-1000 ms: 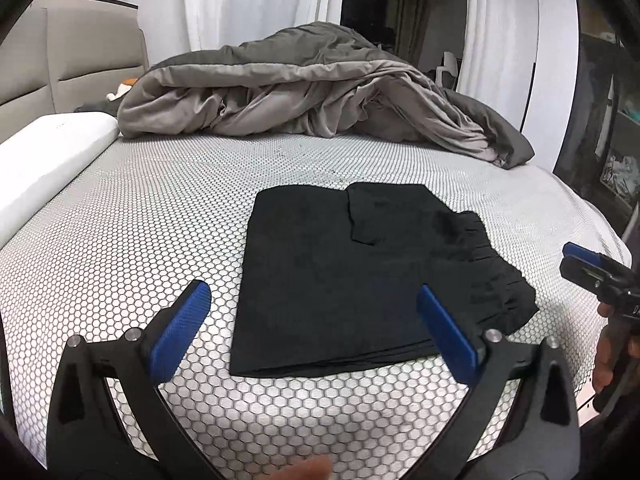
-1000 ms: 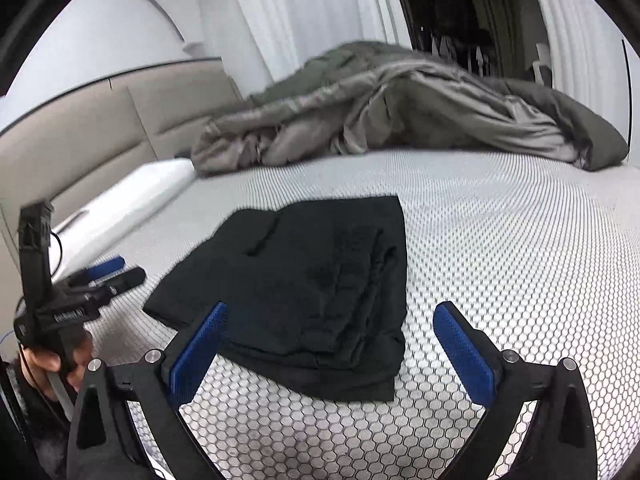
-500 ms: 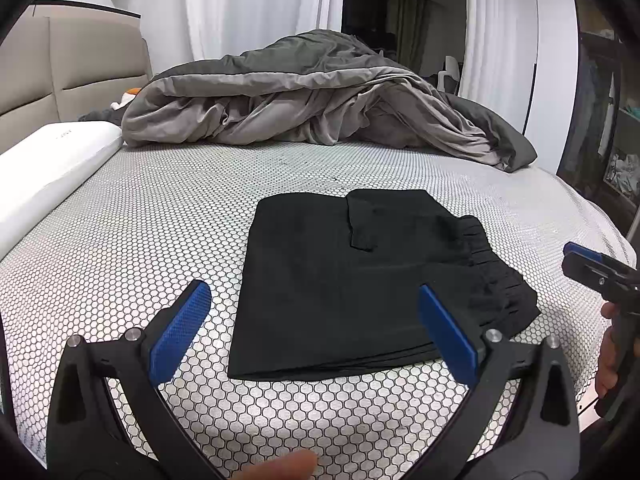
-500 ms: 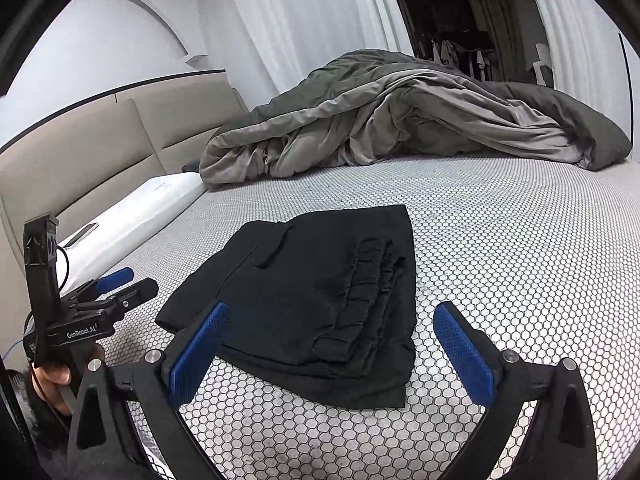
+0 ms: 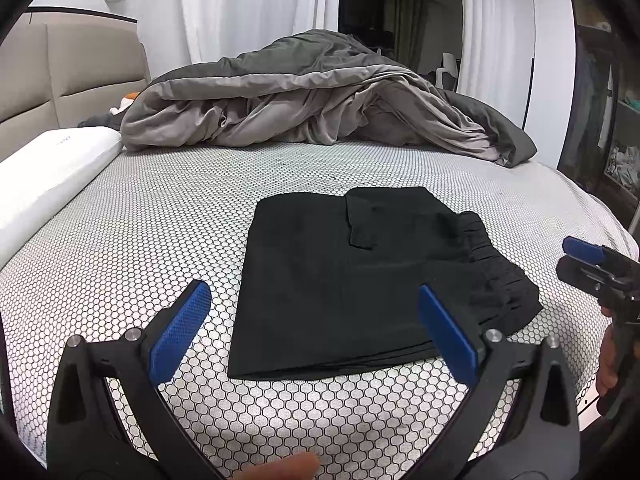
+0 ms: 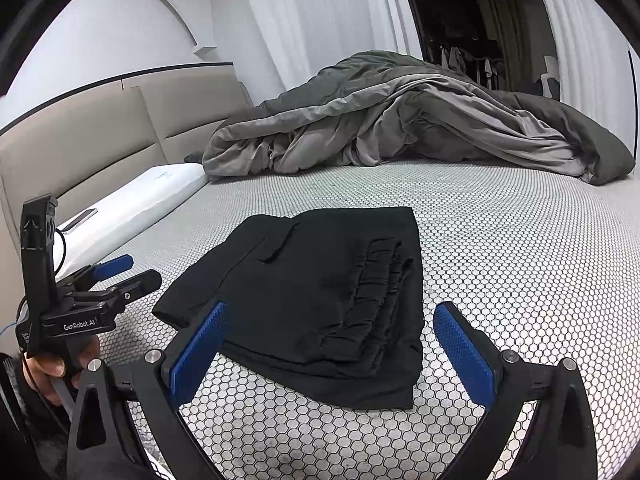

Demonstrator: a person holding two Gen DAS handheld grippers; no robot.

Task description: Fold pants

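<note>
Bedroom: white curtains hang behind a bed [image 5: 160,208] covered in a white sheet with a dark honeycomb print; a beige padded headboard [image 6: 100,136] runs along one side.
Pants: black pants [image 5: 360,276] lie flat on the sheet, folded into a compact layered rectangle, in front of both grippers.
Waistband: the gathered elastic waistband [image 6: 380,292] shows at the stack's edge nearest the right gripper, with several layers stacked under it.
Pocket flap: a small flap [image 5: 360,224] lies on the top layer.
Left gripper: the left gripper [image 5: 316,332] hovers above the sheet at the near edge of the pants, jaws spread wide, holding nothing.
Right gripper: the right gripper [image 6: 332,352] hovers just short of the waistband edge, jaws also spread wide and empty.
Progress: the folding looks finished or nearly so; the stack is tidy and its edges roughly line up. At most a last smoothing or squaring of the waistband side seems left.
Comforter: a rumpled grey comforter [image 5: 320,108] is heaped at the far end, well apart from the pants.
Pillow: a long white pillow [image 5: 48,168] lies along the headboard side, with what looks like a phone [image 6: 80,218] on it.
Obstacles: nothing lies between the grippers and the pants.
</note>
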